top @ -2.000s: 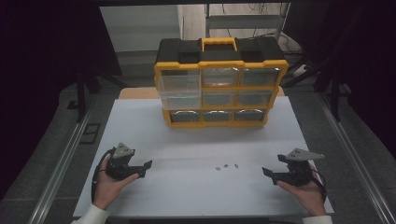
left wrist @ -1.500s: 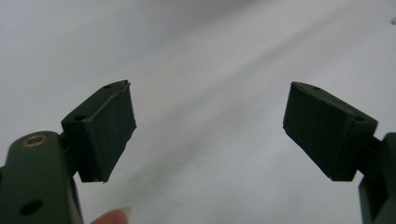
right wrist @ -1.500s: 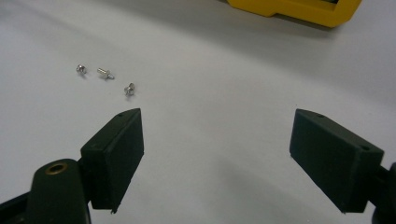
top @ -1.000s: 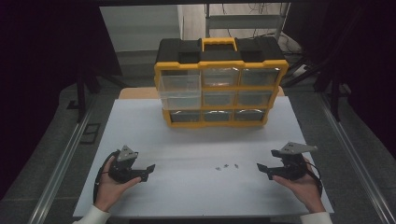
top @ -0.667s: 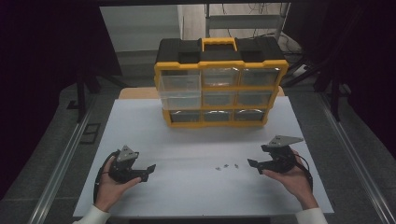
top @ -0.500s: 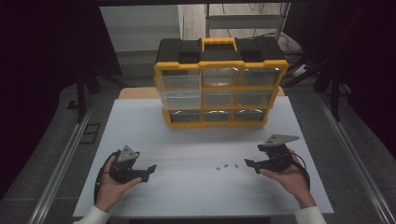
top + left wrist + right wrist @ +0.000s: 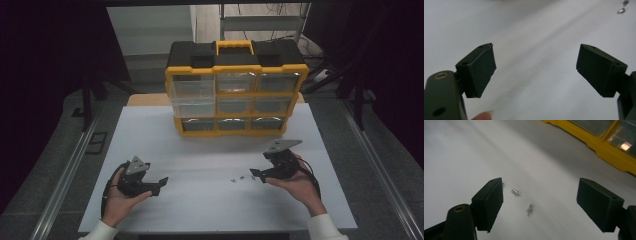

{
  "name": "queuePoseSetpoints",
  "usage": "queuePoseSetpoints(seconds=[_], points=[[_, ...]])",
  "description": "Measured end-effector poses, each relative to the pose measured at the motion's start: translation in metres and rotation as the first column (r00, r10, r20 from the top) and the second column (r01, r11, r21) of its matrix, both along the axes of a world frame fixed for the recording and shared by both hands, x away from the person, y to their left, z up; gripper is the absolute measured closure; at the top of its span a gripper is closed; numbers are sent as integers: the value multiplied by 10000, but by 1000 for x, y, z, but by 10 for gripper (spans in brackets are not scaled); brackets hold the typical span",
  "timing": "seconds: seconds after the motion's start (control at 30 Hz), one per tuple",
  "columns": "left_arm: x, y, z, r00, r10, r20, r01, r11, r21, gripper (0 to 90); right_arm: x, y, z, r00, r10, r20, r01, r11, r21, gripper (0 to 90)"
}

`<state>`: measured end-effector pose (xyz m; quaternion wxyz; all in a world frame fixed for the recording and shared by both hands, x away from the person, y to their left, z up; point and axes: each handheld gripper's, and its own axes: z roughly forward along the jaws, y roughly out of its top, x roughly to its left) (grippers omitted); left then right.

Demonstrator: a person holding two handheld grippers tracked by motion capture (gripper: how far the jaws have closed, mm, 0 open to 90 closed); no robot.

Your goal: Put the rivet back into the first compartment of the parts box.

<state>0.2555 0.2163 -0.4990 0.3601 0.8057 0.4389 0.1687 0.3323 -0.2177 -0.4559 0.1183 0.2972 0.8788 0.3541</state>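
Three small silver screws (image 7: pixel 240 178) lie loose on the white table top (image 7: pixel 200 150), right of centre. My right gripper (image 7: pixel 257 176) is held just to their right, open and empty. In the right gripper view two screws (image 7: pixel 516 192) (image 7: pixel 530 209) lie between its wide-apart jaws (image 7: pixel 540 202), and a third peeks out beside the left jaw. My left gripper (image 7: pixel 159 186) rests near the front left, open, holding nothing. In the left gripper view (image 7: pixel 535 72) bare table lies between the jaws, and the screws (image 7: pixel 621 10) sit far off at the top right.
A yellow and black organizer box (image 7: pixel 235 90) with several clear drawers stands at the back middle of the table; its yellow base (image 7: pixel 614 157) edges the right gripper view. Metal rails (image 7: pixel 65 180) run along both sides of the table.
My right gripper has moved left and a little forward, from the front right corner up to the screws. The left gripper has hardly moved. Both stayed open.
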Motion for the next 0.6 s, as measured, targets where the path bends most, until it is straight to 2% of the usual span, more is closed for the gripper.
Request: queuePoseSetpoints(seconds=[0.27, 0.6], points=[[0, 0, 0, 10000, -60, 5, 60, 10000, 4, 161, 3, 10, 1, 9999, 166, -11, -166, 9997, -153, 224], [0, -1, 0, 9999, -115, -23, 115, 9999, 31, 158, 8, 24, -3, 9987, 432, -277, -443, 9982, -397, 221]])
